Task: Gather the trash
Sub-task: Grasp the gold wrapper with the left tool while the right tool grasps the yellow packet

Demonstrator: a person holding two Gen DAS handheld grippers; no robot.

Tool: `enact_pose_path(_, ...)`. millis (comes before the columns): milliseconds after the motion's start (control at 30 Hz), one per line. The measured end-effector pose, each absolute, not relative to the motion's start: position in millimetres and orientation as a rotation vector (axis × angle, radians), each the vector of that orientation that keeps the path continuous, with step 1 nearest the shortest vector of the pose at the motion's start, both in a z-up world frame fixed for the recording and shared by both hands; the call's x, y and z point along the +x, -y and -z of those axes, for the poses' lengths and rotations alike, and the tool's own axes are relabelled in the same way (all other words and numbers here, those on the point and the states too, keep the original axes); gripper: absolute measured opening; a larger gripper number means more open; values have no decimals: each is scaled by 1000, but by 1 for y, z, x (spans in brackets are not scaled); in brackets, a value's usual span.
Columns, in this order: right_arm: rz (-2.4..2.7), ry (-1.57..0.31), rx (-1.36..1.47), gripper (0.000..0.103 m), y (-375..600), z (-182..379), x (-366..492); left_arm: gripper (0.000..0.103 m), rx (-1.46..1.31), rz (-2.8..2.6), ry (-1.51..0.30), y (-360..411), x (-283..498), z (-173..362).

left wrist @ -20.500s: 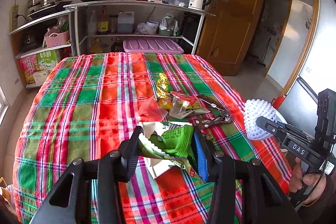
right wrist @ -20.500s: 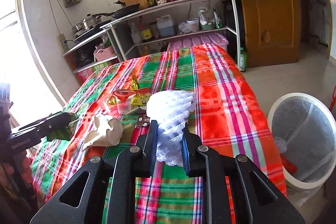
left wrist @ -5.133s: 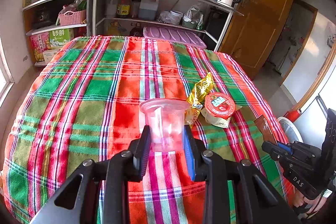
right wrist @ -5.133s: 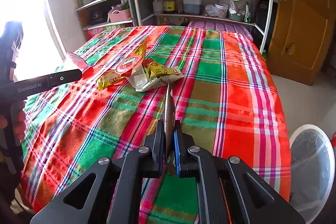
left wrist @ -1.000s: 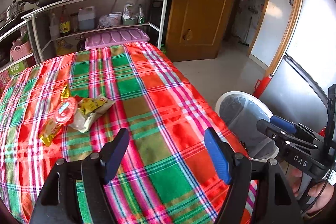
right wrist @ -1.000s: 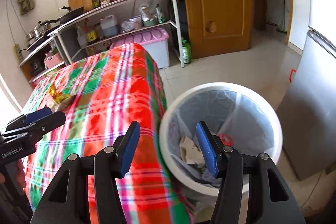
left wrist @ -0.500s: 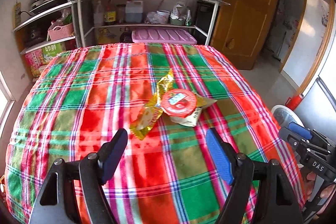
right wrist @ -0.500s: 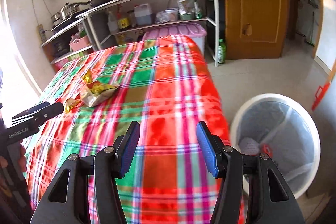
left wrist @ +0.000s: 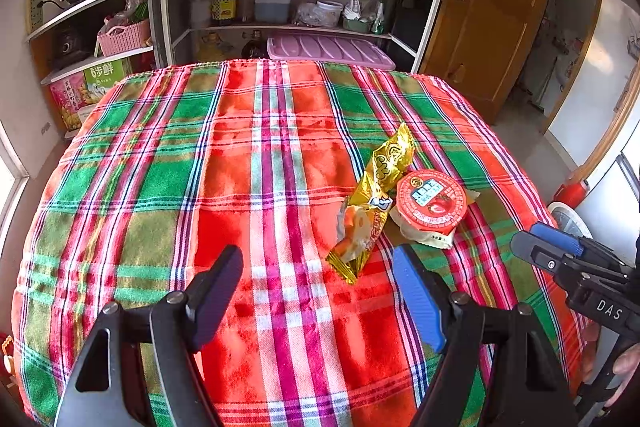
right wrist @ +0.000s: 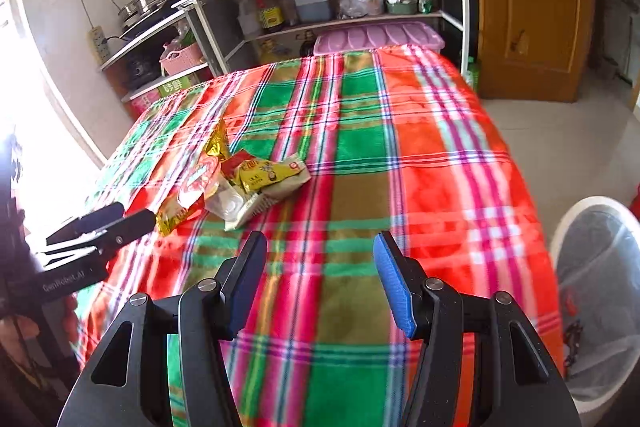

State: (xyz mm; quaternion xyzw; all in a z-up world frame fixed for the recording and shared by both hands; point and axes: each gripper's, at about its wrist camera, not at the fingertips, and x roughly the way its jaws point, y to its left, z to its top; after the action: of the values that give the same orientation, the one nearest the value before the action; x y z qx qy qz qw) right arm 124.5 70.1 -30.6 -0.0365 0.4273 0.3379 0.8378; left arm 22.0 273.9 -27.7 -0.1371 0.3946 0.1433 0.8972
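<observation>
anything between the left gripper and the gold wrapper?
Nothing but bare plaid tablecloth. In the left wrist view the open left gripper faces the gold wrapper with no item in the gap; the red-lidded cup sits beside the wrapper.

From my seat, the plaid tablecloth (left wrist: 256, 187) lies bare across its whole left half and along the near edge, so I see open passage there for either gripper. The only things in the way sit right of centre: a gold wrapper (left wrist: 374, 197) lying lengthwise, touching a red-lidded cup (left wrist: 432, 203) that rests on a crumpled packet (right wrist: 272, 177). Both my left gripper (left wrist: 320, 291) and my right gripper (right wrist: 320, 275), fingers spread with nothing between them, hover over clear cloth near that cluster. The far side is walled off by a metal shelf rack (left wrist: 280, 7). Off the table's right edge, the lined trash bin (right wrist: 600, 291) stands open-topped on the floor.
</observation>
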Motion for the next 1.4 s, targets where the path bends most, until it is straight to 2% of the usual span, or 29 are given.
enact_pose_path(467,-767,-882,-52,57,-108,37,147,79,-247,-303,-880,-285,46,47)
enact_pose_path(1400,-905,-847,-258,56,-153,51,154,79,-203,-247,-890,-305,71,48)
